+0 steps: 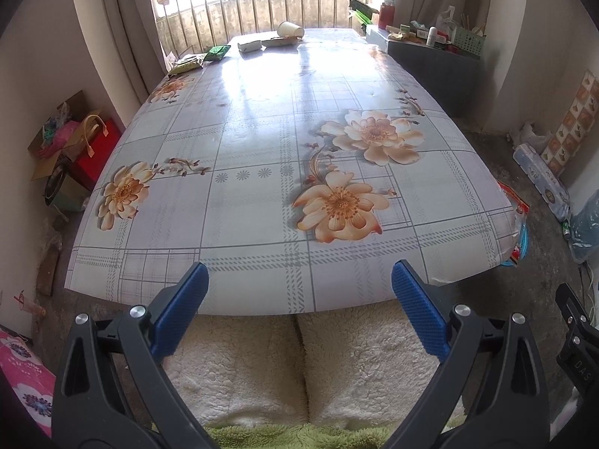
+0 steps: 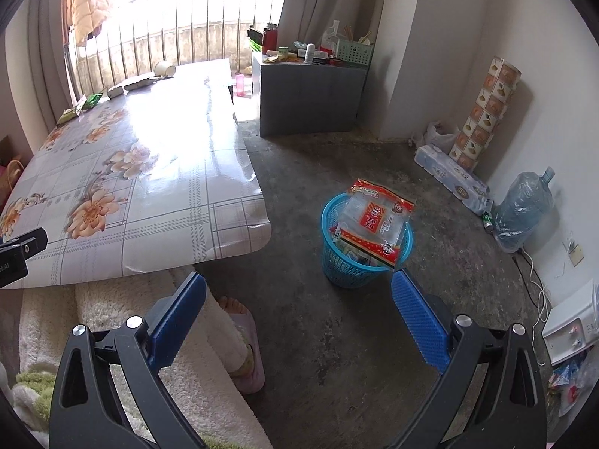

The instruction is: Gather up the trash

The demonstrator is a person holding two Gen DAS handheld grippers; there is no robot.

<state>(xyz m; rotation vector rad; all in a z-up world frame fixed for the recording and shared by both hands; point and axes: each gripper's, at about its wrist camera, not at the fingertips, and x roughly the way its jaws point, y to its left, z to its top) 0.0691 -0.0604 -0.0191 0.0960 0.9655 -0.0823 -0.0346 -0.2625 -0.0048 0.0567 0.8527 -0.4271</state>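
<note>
Trash lies at the far end of the flowered table (image 1: 262, 172): a tipped paper cup (image 1: 289, 29), a white carton (image 1: 249, 45), a flat wrapper (image 1: 279, 41) and green snack packets (image 1: 218, 52) (image 1: 186, 64). My left gripper (image 1: 299, 280) is open and empty over the near table edge. My right gripper (image 2: 299, 292) is open and empty above the floor, just short of a blue basket (image 2: 365, 262) stuffed with a red and clear plastic bag (image 2: 378, 220). The same cup (image 2: 165, 69) and green packets (image 2: 91, 100) show in the right wrist view.
A person's fleece-covered legs (image 1: 307, 363) and a slippered foot (image 2: 241, 340) sit under the table's near edge. A grey cabinet (image 2: 307, 93) with clutter stands by the window. Tissue packs (image 2: 453, 179), a water jug (image 2: 524, 209) and cables (image 2: 539, 292) line the right wall. Bags (image 1: 86, 149) sit on the left.
</note>
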